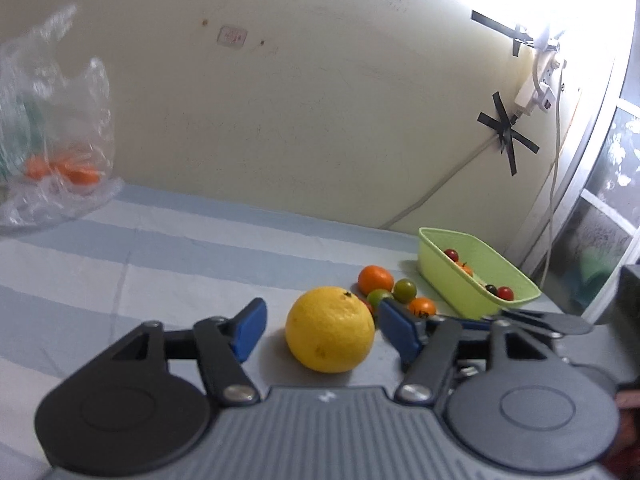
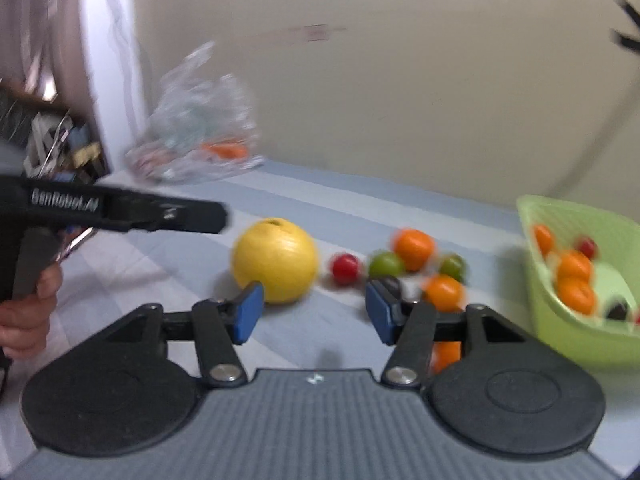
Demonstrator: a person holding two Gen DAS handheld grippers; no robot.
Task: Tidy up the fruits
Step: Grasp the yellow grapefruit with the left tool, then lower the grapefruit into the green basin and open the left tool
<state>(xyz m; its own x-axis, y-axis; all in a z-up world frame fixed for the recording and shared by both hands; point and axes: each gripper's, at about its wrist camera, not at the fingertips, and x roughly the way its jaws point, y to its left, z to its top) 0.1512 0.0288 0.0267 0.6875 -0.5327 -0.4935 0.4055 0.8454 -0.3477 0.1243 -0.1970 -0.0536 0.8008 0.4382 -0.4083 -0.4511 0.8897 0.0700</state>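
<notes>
Now, notes taken with the big yellow fruit as landmark.

Landmark: large yellow citrus (image 1: 330, 330), sitting on the blue-and-white striped cloth (image 1: 160, 256), stem scar up.

My left gripper (image 1: 322, 330): jaws spread wide, one blue pad on each side of the yellow citrus; I see a gap at the left pad, and the right pad stands just beside the rind without clearly pressing. Nothing gripped.

My right gripper (image 2: 314, 312): jaws apart, only bare cloth between the pads; the yellow citrus (image 2: 275, 260) lies just beyond its left pad. Nothing gripped.

Small fruit cluster: right of the citrus, close by; an orange mandarin (image 1: 375, 279), a green tomato (image 1: 405, 290), a second green one touching the citrus side, another small orange fruit (image 1: 422, 306). From my right wrist view a red cherry tomato (image 2: 345, 268) lies nearest the citrus; that view is blurred.

Green basket (image 1: 440, 268): further right of the citrus, beyond the cluster, near the wall; holds red, dark and orange small fruits.

Clear plastic bag (image 1: 56, 152): far left of the citrus, at the back of the cloth, orange pieces inside.

My left hand (image 2: 28, 312): visible at the edge of the right wrist view, on the black handle.
</notes>
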